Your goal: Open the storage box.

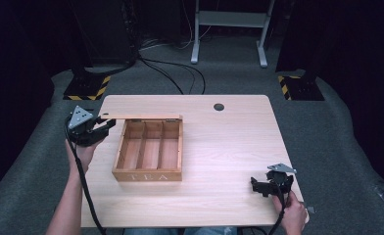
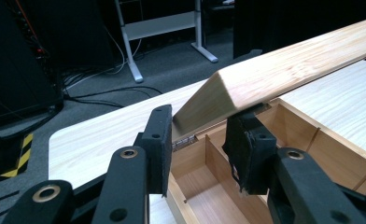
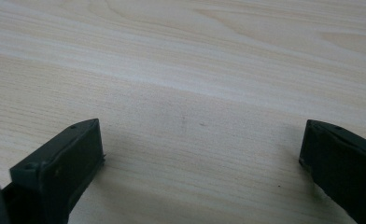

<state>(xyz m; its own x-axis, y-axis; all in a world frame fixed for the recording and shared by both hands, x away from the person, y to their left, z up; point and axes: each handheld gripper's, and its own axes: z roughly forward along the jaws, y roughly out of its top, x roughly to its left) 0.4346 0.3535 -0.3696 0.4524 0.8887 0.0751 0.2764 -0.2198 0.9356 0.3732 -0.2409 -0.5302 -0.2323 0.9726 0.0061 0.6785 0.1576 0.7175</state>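
We note the left gripper (image 2: 197, 140) clenched on the lid (image 2: 284, 70) of the tea box (image 1: 148, 149), left of desk (image 1: 229, 147) centre; right gripper (image 3: 200, 154) rests released, near corner.

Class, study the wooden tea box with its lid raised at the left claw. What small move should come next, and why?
Probably the left claw should ease the lid a little further back on its hinges. Its jaws straddle the lid's corner, the lid stands raised over the tea box, and the three compartments look bare. The right claw rests open on the table, far from the box.
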